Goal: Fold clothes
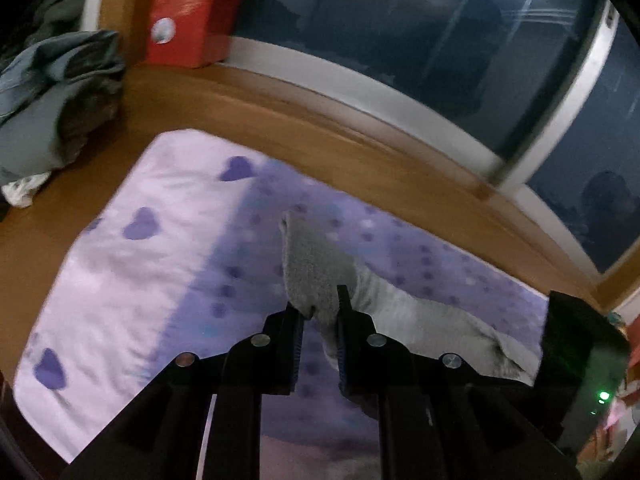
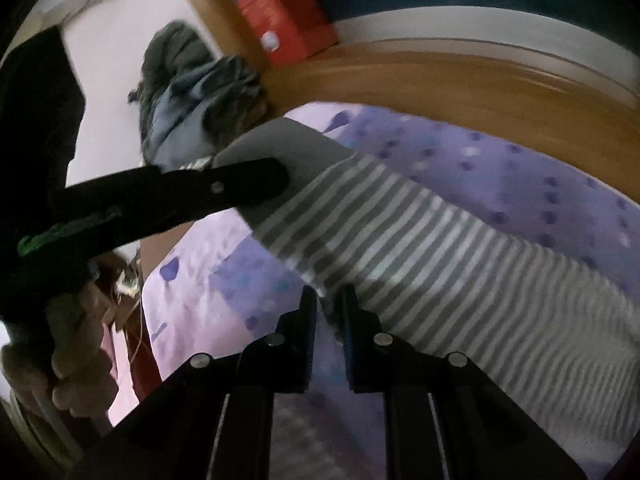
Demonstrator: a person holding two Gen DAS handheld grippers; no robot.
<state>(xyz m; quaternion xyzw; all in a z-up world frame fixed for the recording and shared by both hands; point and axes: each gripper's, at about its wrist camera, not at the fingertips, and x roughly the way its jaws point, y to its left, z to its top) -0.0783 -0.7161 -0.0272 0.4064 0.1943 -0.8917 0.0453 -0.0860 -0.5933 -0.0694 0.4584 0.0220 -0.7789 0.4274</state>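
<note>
A grey-and-white striped garment (image 2: 460, 264) with a plain grey end (image 1: 312, 264) hangs stretched above a purple spotted blanket (image 1: 160, 264). My left gripper (image 1: 320, 312) is shut on the plain grey end. From the right wrist view, the left gripper (image 2: 276, 178) shows side-on, a hand (image 2: 72, 360) on its handle. My right gripper (image 2: 329, 300) is shut on the lower edge of the striped part. Its black body (image 1: 580, 344) shows at the right of the left wrist view, hiding the cloth's far end.
A heap of dark grey and blue clothes (image 1: 60, 100) lies at the left on the wooden surface (image 1: 320, 128). A red box (image 1: 188, 12) stands by the dark window (image 1: 440, 32). The blanket (image 2: 540, 184) spreads under both grippers.
</note>
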